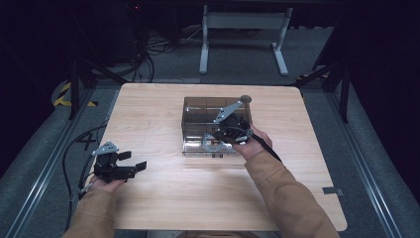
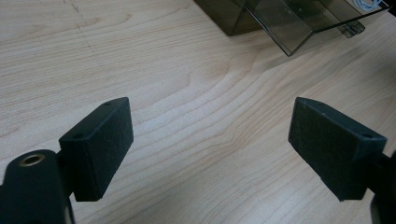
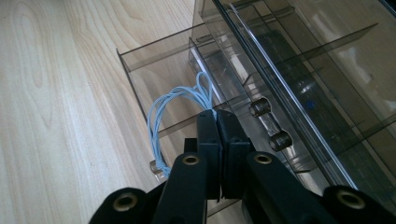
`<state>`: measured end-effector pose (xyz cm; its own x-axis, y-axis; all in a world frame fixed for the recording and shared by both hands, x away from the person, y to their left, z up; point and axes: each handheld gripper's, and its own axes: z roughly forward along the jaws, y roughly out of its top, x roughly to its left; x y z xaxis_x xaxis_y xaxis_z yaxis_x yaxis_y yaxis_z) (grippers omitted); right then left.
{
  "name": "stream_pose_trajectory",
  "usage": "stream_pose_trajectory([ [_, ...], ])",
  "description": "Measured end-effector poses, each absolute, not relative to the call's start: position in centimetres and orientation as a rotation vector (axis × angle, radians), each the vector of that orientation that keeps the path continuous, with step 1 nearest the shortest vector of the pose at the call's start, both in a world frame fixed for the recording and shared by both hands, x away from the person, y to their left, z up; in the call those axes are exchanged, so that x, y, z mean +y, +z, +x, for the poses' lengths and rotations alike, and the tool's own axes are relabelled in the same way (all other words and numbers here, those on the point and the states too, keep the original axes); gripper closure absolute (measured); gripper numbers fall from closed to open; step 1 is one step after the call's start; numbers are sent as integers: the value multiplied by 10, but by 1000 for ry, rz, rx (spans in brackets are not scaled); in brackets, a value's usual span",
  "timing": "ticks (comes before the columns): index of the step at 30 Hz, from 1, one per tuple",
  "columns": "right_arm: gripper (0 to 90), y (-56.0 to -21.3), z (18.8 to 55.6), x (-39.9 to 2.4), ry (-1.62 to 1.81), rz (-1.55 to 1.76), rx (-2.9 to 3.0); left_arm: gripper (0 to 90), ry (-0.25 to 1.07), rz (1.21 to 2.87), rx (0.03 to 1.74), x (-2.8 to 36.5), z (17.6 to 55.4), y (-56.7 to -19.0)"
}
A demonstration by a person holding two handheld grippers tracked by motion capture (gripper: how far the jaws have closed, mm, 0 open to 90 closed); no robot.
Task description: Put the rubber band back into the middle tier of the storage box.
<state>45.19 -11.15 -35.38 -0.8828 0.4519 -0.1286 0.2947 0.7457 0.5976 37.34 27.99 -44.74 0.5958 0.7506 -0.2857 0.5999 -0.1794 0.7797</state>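
The right gripper (image 3: 218, 122), low centre of its own view, has its jaws pressed flat together, pinching what looks like the near end of a looped bundle of thin pale-blue wire (image 3: 173, 108); the contact itself is hard to see. The left gripper (image 1: 132, 161), at the lower left of the high view, rests with jaws spread wide and nothing between them.

Largest first: one pale wooden table (image 1: 163, 198); on it, centre of the high view, one smoky clear-plastic drawer cabinet (image 1: 198, 116); one shallow clear drawer (image 3: 154, 58) pulled out toward the person.

The bundle lies inside that drawer, just ahead of and left of the right tips, its long axis running from them toward the lower left of that view. The right hand (image 1: 252, 141) is much nearer. I count one bundle and two small round knobs (image 3: 280, 139).
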Motion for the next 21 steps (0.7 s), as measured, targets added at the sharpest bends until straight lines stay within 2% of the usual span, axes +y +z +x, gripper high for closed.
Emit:
stream_pose_trajectory([
  [21,895,-370,462,-114,747,612,2679,148,200,1874,1087,279,374,-447],
])
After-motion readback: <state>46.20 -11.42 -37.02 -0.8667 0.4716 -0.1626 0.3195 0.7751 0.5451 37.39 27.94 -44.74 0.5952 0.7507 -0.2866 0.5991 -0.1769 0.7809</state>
